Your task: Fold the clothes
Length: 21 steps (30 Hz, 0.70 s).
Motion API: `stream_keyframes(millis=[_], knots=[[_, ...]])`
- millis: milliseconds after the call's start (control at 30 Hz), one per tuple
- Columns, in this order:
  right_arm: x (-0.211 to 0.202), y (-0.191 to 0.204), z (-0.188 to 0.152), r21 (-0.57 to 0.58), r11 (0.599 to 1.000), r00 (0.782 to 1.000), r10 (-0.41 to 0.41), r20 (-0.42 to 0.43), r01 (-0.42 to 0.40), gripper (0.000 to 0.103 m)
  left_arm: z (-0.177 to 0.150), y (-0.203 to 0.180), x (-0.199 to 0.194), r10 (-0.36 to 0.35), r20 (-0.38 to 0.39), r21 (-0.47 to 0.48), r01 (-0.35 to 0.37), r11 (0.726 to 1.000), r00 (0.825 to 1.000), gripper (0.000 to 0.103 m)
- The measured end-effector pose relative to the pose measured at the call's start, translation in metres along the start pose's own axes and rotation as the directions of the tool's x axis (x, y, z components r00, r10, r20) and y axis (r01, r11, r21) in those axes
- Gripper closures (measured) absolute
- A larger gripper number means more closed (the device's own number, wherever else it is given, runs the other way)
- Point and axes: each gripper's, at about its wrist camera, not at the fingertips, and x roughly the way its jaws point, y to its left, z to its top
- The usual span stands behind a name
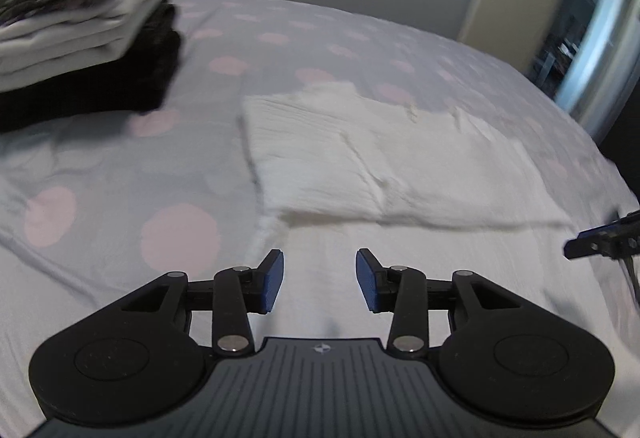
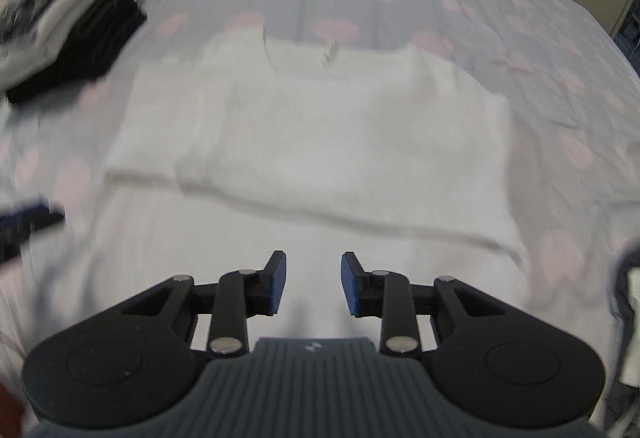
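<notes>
A white garment lies partly folded on the bed, filling the middle of both wrist views, its upper part doubled over into a thicker slab and a single layer spreading toward the bottom of the frame. The left gripper and the right gripper both hang low over that near layer with jaws spread and nothing between them. A stack of folded clothes, grey over black, sits on the spotted cover in the upper left, well apart from the garment.
</notes>
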Motion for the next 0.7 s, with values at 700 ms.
stream_keyframes(millis=[700], knots=[[-0.149,-0.061,-0.175,-0.469,0.880,0.996,0.058,-0.061,-0.080,0.054,-0.052,-0.091,-0.074,-0.212,-0.181,0.441,0.271,0.855,0.960,0.055]])
